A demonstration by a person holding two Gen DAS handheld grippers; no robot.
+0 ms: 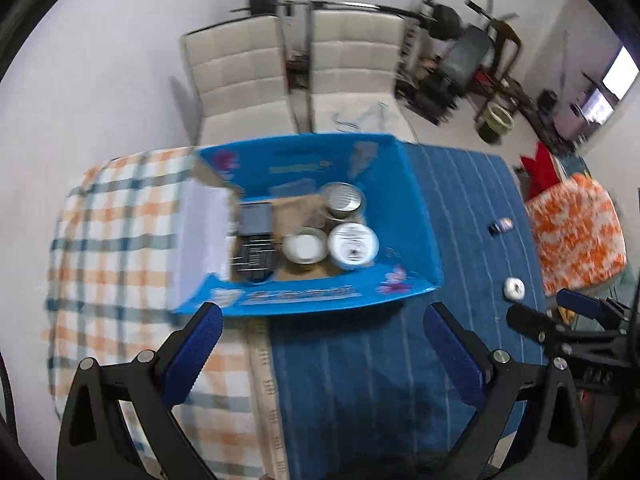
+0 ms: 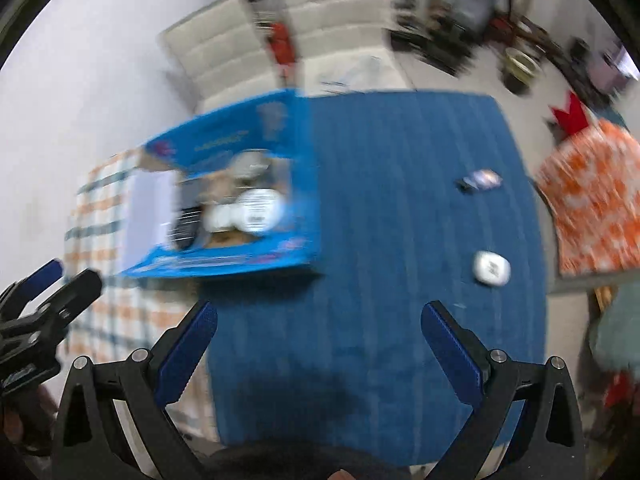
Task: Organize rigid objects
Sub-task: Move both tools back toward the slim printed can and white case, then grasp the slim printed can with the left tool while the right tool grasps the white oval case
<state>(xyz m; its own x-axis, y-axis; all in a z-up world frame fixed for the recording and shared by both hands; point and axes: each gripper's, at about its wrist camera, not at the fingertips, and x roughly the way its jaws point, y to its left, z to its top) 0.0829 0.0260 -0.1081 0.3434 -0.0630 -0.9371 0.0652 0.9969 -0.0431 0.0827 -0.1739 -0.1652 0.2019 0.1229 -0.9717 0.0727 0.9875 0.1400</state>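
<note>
An open blue cardboard box [image 1: 416,216] [image 2: 304,184] sits across the table's middle. Inside lie a white-lidded jar [image 1: 353,245] [image 2: 258,210], a white round lid or dish [image 1: 304,246], a metal tin [image 1: 343,199] and dark flat boxes [image 1: 256,240]. On the blue striped cloth [image 1: 360,360] [image 2: 400,200] to the right lie a small white round object [image 1: 514,289] [image 2: 491,268] and a small dark packet [image 1: 501,225] [image 2: 480,180]. My left gripper [image 1: 324,320] hangs open just in front of the box. My right gripper [image 2: 320,320] is open above the blue cloth, empty. The right wrist view is blurred.
A checked orange-and-blue cloth [image 1: 120,240] covers the table's left part. Two cream chairs [image 1: 296,72] stand behind the table. An orange patterned cushion [image 1: 576,232] lies at the right. Gym gear and clutter [image 1: 460,60] fill the far right corner.
</note>
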